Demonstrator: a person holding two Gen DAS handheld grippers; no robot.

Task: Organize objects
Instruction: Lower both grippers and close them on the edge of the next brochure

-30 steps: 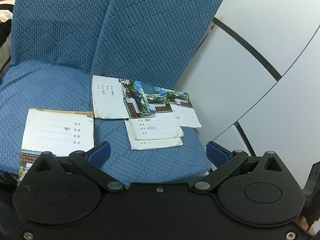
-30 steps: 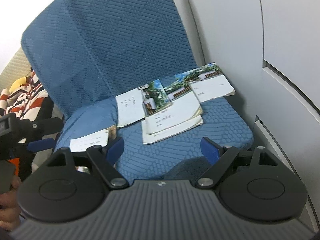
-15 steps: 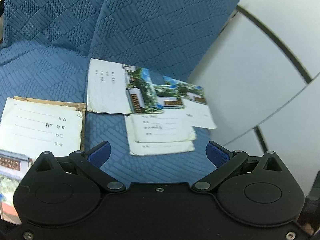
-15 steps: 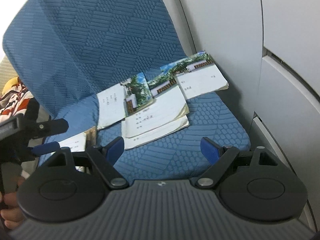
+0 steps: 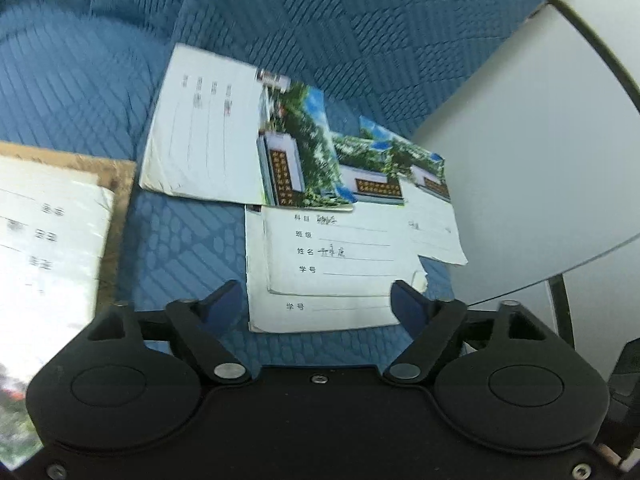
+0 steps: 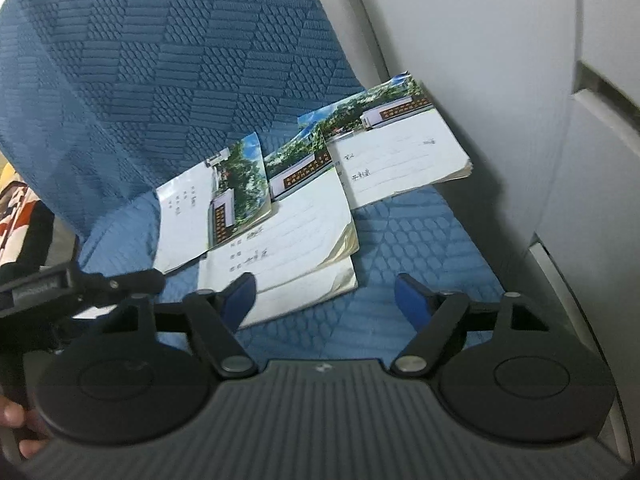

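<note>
Left wrist: white paper notebooks on blue fabric seat loom larger than before, 12 o'clock of left gripper. Right gripper likewise closer. Both fingers have just been narrowing, released, grasping nothing.

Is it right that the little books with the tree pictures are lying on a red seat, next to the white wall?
Not quite. The seat is blue, not red, as the right wrist view shows. The rest holds: the little books with tree pictures lie on it, overlapping one another, next to the white wall.
</note>
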